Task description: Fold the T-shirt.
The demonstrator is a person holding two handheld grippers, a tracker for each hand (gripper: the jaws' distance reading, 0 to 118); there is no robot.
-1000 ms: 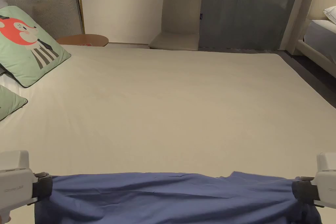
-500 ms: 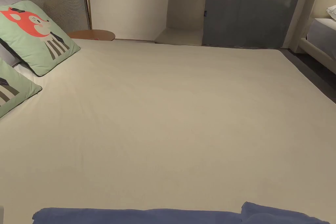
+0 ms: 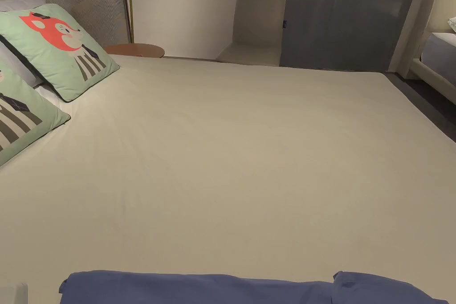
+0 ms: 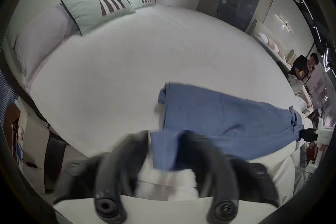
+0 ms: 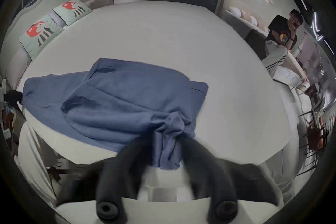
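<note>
Left gripper view: left tool [image 4: 166, 138] clamps the T-shirt [image 4: 223, 115]; right tool [image 5: 168, 144] clamps its other end.

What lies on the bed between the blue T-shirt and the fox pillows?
Nothing: bare sheet separates the T-shirt from the pillows, per the head view.

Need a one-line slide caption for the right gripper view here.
Right gripper with bunched blue T-shirt fabric between its jaws at the near edge of a white bed, two green pillows beyond.
</note>
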